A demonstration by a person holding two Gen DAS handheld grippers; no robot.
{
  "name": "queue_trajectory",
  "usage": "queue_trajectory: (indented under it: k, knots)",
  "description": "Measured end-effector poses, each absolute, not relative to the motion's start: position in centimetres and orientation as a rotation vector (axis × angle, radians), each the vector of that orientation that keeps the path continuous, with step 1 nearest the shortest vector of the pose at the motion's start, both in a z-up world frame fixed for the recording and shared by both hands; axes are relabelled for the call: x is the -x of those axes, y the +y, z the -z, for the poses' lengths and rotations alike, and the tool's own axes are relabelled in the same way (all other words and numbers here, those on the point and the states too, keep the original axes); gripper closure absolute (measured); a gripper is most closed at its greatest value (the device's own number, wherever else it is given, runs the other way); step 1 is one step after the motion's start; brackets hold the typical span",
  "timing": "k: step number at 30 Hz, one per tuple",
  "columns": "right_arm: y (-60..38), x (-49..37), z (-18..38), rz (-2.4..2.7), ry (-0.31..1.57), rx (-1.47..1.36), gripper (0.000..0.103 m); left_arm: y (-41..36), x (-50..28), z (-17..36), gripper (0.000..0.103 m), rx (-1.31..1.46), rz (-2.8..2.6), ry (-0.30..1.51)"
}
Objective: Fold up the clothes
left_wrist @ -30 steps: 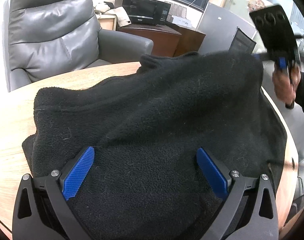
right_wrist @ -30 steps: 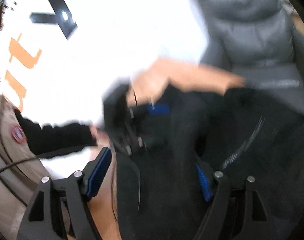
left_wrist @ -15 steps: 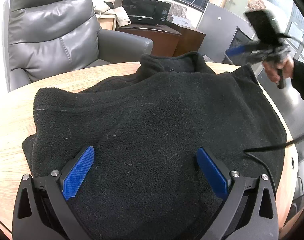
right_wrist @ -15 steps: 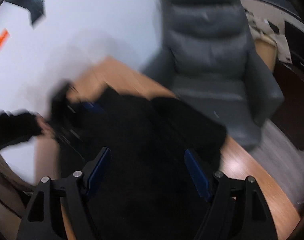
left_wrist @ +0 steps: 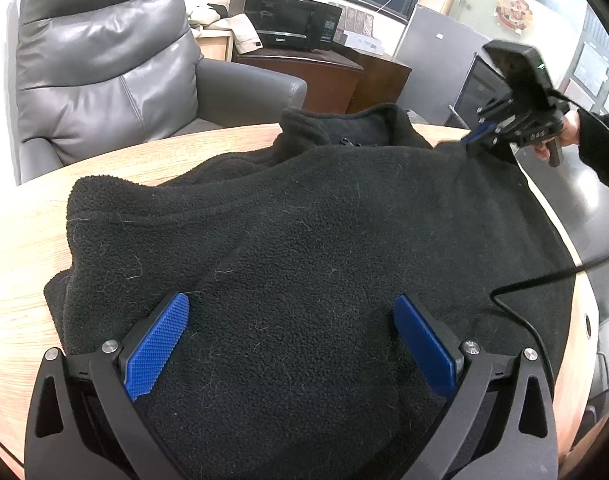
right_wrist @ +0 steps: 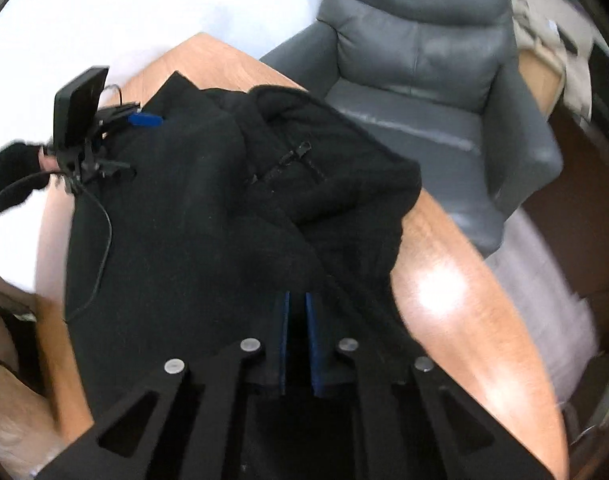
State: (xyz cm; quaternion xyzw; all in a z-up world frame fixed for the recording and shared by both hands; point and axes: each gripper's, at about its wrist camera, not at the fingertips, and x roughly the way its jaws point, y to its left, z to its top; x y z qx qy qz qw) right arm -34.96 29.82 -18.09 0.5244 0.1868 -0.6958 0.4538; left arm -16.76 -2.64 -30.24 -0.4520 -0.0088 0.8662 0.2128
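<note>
A black fleece jacket lies spread over a round wooden table, its collar at the far edge toward a grey leather armchair; the zip pull shows near the collar in the right wrist view. The left gripper hangs low over the near part of the fleece, its blue pads spread wide with nothing pinched between them — the cloth merely lies below. The right gripper has just been closing; its blue pads stand almost together at the jacket's edge on the right side of the table, and black fleece lies between and around them, so it looks clenched on the cloth, though blur keeps the pinch itself from being plain. From the left wrist view the right gripper's tips meet the fleece beside the collar; a hand in a dark sleeve holds its handle; a black cable trails across the jacket. A microwave sits on a dark cabinet behind the chair.
</note>
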Motion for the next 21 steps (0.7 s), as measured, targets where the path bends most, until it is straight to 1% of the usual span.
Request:
queue_trajectory:
  k: [2, 3, 4, 7, 11, 12, 13, 14, 15, 16, 18, 19, 20, 21]
  knots:
    - [29.8, 34.7, 16.6, 1.779, 0.484, -1.226, 0.095, -2.7, 16.8, 30.2, 0.0, 1.255, -2.404, -0.025]
    - [30.1, 34.5, 15.5, 1.819, 0.487, -1.188, 0.098, -2.7, 16.8, 30.2, 0.0, 1.254, -2.404, -0.028]
    - [30.4, 34.4, 14.5, 1.86, 0.488, -1.148, 0.098, -2.8, 16.8, 30.2, 0.0, 1.253, -2.403, -0.032]
    - [32.2, 34.3, 11.6, 2.016, 0.414, -1.024, 0.098, -2.8, 16.8, 30.2, 0.0, 1.251, -2.403, -0.033]
    - [31.6, 35.2, 15.3, 1.913, 0.524, -1.256, 0.095, -2.7, 16.8, 30.3, 0.0, 1.253, -2.406, -0.026]
    - [30.8, 35.3, 15.6, 1.88, 0.518, -1.251, 0.09, -2.7, 16.8, 30.3, 0.0, 1.253, -2.406, -0.025]
    - [29.9, 35.4, 15.9, 1.848, 0.512, -1.246, 0.077, -2.7, 16.8, 30.3, 0.0, 1.254, -2.406, -0.024]
    - [29.1, 35.5, 16.1, 1.816, 0.506, -1.241, 0.069, -2.7, 16.8, 30.3, 0.0, 1.254, -2.406, -0.024]
    - [28.3, 35.7, 16.4, 1.784, 0.499, -1.237, 0.056, -2.7, 16.8, 30.3, 0.0, 1.254, -2.407, -0.023]
    - [27.5, 36.4, 17.1, 1.757, 0.474, -1.251, 0.049, -2.7, 16.8, 30.3, 0.0, 1.254, -2.407, -0.022]
    - [25.9, 37.9, 18.4, 1.702, 0.425, -1.28, 0.048, -2.7, 16.8, 30.3, 0.0, 1.255, -2.407, -0.021]
    - [25.7, 38.3, 19.2, 1.662, 0.41, -1.311, 0.05, -2.7, 16.8, 30.3, 0.0, 1.254, -2.407, -0.021]
    - [25.4, 38.7, 20.0, 1.622, 0.397, -1.341, 0.055, -2.7, 16.8, 30.3, 0.0, 1.254, -2.407, -0.021]
    - [25.1, 38.7, 20.5, 1.587, 0.403, -1.35, 0.07, -2.8, 16.8, 30.3, 0.0, 1.252, -2.407, -0.025]
